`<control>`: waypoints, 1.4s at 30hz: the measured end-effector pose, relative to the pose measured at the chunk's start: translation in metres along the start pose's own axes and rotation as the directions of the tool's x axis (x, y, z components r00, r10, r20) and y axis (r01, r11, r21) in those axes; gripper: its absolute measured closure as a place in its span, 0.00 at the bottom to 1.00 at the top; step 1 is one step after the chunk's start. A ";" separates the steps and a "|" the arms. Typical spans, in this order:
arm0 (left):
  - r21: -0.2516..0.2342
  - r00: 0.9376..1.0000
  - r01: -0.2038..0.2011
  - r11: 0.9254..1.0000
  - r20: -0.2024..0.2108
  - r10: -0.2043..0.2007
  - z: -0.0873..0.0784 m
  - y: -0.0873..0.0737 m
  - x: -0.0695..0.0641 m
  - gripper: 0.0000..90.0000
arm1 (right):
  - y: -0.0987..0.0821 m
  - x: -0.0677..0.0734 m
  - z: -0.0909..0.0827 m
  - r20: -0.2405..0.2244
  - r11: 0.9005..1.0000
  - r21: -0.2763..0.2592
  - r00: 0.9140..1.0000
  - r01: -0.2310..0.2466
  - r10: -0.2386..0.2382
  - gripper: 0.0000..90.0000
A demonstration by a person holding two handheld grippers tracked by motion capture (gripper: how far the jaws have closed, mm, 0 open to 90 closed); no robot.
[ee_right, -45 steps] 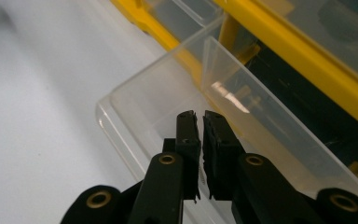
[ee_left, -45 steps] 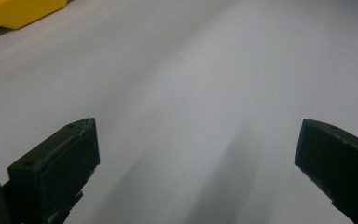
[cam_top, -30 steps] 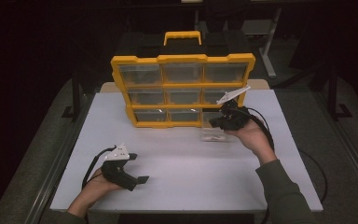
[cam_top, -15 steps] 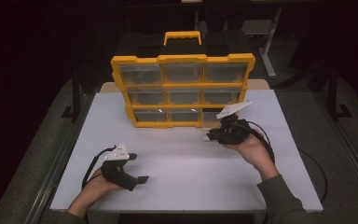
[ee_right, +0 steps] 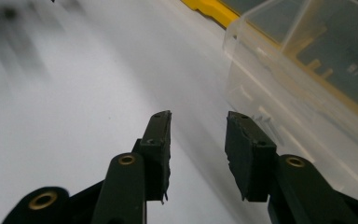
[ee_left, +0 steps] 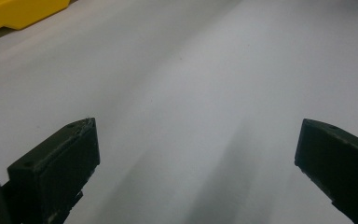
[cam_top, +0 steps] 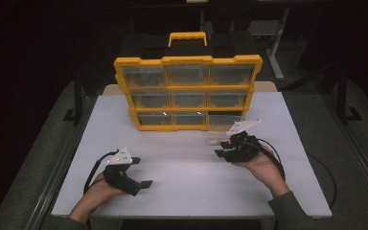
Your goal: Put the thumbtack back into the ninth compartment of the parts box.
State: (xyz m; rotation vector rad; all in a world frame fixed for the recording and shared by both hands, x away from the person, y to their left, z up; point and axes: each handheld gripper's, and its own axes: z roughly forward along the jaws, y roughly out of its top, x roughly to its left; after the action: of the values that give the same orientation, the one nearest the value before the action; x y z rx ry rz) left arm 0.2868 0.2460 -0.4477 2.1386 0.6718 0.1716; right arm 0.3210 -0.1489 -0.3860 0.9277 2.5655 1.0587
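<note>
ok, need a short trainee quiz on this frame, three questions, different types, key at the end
1. True or false: the clear drawer sits fully inside the yellow organizer.
2. Which hand-held gripper is nearer the drawer? A) left B) right
3. Fill in: the left hand-held gripper has its jaws wide ____ over the white table.

Key:
1. False. It is out of its bottom right slot and rests on the table in front.
2. B. The right hand-held gripper is beside the drawer, jaws just opening, nothing between them.
3. open
</note>
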 end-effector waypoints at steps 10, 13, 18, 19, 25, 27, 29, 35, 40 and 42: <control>0.000 1.000 -0.006 1.000 -0.002 0.006 -0.001 0.000 0.000 0.00 | -0.026 0.002 0.002 0.014 0.999 -0.026 1.000 -0.025 0.025 0.45; 0.000 1.000 -0.004 1.000 -0.001 0.004 -0.001 0.000 0.000 0.00 | -0.033 0.002 0.001 0.017 0.999 -0.039 0.999 -0.034 0.035 0.40; -0.001 1.000 -0.004 1.000 -0.002 0.004 -0.001 0.000 -0.001 0.00 | -0.043 0.002 0.000 0.033 0.997 -0.062 0.998 -0.042 0.045 0.32; -0.002 1.000 -0.004 1.000 -0.001 0.004 -0.001 0.000 -0.001 0.00 | -0.045 0.003 0.000 0.038 0.997 -0.068 0.998 -0.043 0.046 0.30; -0.002 1.000 -0.007 1.000 0.000 0.007 -0.001 0.000 -0.001 0.00 | -0.057 0.002 0.000 0.043 0.995 -0.089 0.997 -0.054 0.058 0.19; -0.003 1.000 -0.005 1.000 0.000 0.005 -0.001 0.000 -0.001 0.00 | -0.062 0.002 0.000 0.056 0.994 -0.092 0.996 -0.059 0.064 0.16; -0.004 1.000 -0.005 1.000 0.001 0.005 -0.001 0.000 -0.001 0.00 | -0.068 0.002 0.000 0.066 0.993 -0.097 0.996 -0.062 0.068 0.14; -0.001 1.000 -0.008 1.000 0.000 0.008 -0.001 0.000 -0.001 0.00 | -0.083 0.001 -0.002 0.073 0.988 -0.129 0.993 -0.081 0.090 0.07; -0.001 1.000 -0.007 1.000 0.000 0.007 -0.001 0.000 -0.001 0.00 | -0.092 0.005 -0.002 0.072 0.983 -0.152 0.991 -0.098 0.110 0.02; -0.002 1.000 -0.007 1.000 0.001 0.007 -0.001 0.000 -0.002 0.00 | -0.095 0.005 -0.002 0.070 0.984 -0.147 0.991 -0.100 0.111 0.02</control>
State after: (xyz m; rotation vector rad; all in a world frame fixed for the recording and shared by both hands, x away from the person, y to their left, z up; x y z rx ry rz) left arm 0.2849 0.2462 -0.4469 2.1390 0.6636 0.1751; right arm 0.2716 -0.1985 -0.4504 1.0552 2.3655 1.1926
